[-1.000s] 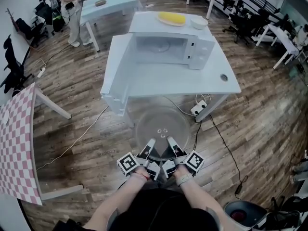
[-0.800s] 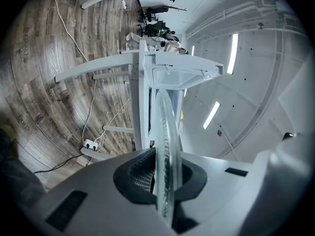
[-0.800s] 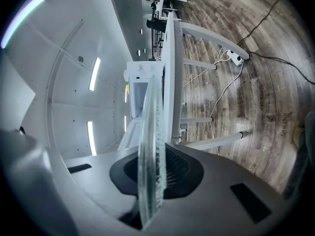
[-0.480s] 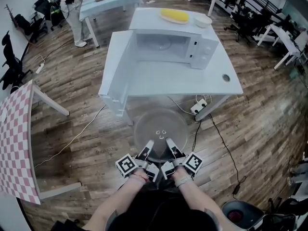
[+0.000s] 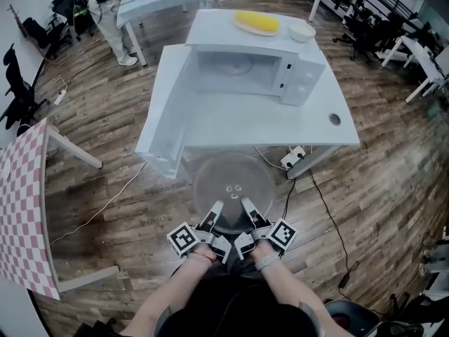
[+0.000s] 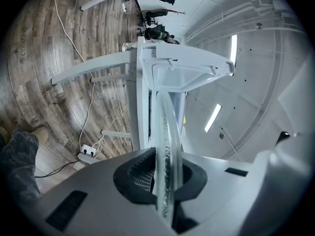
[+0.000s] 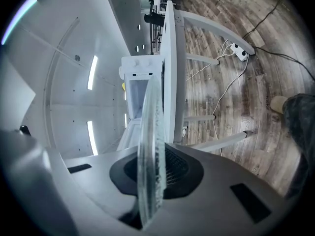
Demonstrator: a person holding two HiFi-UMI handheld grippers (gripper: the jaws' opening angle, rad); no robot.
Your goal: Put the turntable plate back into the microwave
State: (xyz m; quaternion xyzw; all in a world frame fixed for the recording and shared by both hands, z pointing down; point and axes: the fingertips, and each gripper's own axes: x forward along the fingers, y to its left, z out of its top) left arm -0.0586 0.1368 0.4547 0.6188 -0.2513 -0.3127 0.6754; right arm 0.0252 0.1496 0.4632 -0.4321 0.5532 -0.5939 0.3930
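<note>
A round clear glass turntable plate (image 5: 233, 184) hangs level over the wood floor, just in front of the white table (image 5: 330, 135). My left gripper (image 5: 215, 212) and my right gripper (image 5: 247, 210) are both shut on its near rim, side by side. Each gripper view shows the plate edge-on between the jaws: plate (image 6: 166, 151), plate (image 7: 149, 146). The white microwave (image 5: 298, 72) stands on the table with its cavity (image 5: 235, 69) empty and its door (image 5: 165, 111) swung wide open to the left, beyond the plate.
A yellow dish (image 5: 256, 23) and a white bowl (image 5: 302, 32) rest on the microwave's top. A power strip (image 5: 292, 159) and cables lie on the floor under the table. A checked table (image 5: 24, 209) stands at the left. A person (image 5: 112, 12) stands at the far left table.
The plate and both grippers have come a little closer to the table and the open microwave. Both grips are unchanged.
</note>
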